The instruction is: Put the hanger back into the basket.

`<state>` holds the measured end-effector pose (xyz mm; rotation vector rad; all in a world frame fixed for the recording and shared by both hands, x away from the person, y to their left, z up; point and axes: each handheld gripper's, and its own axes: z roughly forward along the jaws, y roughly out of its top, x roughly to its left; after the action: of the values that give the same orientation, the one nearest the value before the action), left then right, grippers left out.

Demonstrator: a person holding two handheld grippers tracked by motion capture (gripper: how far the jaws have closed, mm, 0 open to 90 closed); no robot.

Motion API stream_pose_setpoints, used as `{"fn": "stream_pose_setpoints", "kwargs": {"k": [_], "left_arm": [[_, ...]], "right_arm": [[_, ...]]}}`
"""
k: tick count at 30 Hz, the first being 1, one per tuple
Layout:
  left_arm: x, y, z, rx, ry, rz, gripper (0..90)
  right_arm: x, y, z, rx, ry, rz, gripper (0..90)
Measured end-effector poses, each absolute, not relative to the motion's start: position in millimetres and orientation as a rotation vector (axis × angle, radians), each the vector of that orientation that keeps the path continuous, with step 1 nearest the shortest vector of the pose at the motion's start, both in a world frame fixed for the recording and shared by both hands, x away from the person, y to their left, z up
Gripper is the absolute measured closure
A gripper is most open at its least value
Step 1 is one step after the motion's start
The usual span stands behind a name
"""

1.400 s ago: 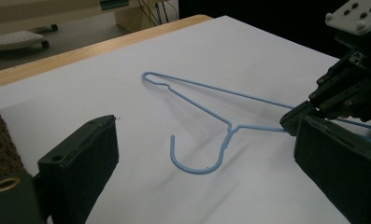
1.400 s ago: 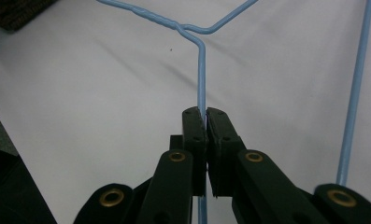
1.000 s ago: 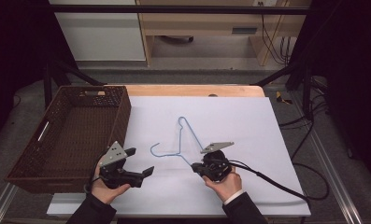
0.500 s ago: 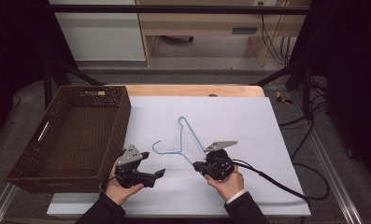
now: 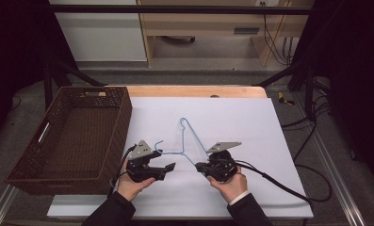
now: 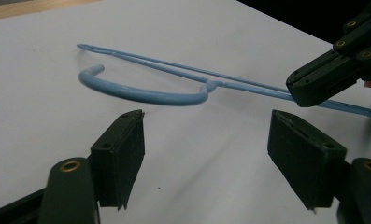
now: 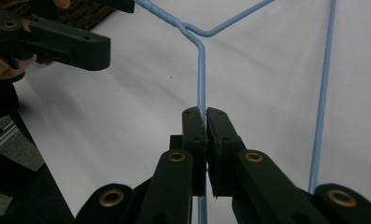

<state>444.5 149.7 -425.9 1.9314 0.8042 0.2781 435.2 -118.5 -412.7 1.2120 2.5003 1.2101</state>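
A light blue wire hanger (image 5: 188, 136) lies on the white sheet (image 5: 241, 117), its hook (image 6: 141, 93) pointing left. My right gripper (image 5: 199, 165) is shut on the hanger's wire below the twisted neck; in the right gripper view the pads (image 7: 206, 114) pinch the thin blue wire (image 7: 201, 70). My left gripper (image 5: 169, 168) sits just left of it, pointing right, close to the hook. Its jaws (image 6: 206, 149) have just been closing but stand apart with nothing between them; the hook lies a little beyond the tips.
A dark wicker basket (image 5: 121, 127) stands at the left, next to my left hand. The wooden table edge (image 5: 194, 91) runs behind the sheet. A black cable (image 5: 279, 181) trails right from the right gripper.
My left gripper has moved right, toward the hanger's hook, and its jaws have narrowed. The right gripper has kept its place and its grip on the wire.
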Motion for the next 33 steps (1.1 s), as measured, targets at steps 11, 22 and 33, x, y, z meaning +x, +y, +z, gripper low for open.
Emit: {"fn": "stream_pose_setpoints", "kwargs": {"k": [11,22,33], "left_arm": [[455.7,138.6,-429.0,1.876,0.792,0.251,48.7],[460.2,134.8,-433.1,1.849,0.774,0.248,68.8],[462.2,134.2,-433.5,1.856,0.771,0.218,81.6]], "right_arm": [[435.1,-119.3,-412.5,1.214,2.499,1.214,87.6],[435.0,-119.8,-412.5,1.211,2.498,1.226,87.6],[435.2,-119.2,-415.0,1.21,2.507,1.219,87.4]]}}
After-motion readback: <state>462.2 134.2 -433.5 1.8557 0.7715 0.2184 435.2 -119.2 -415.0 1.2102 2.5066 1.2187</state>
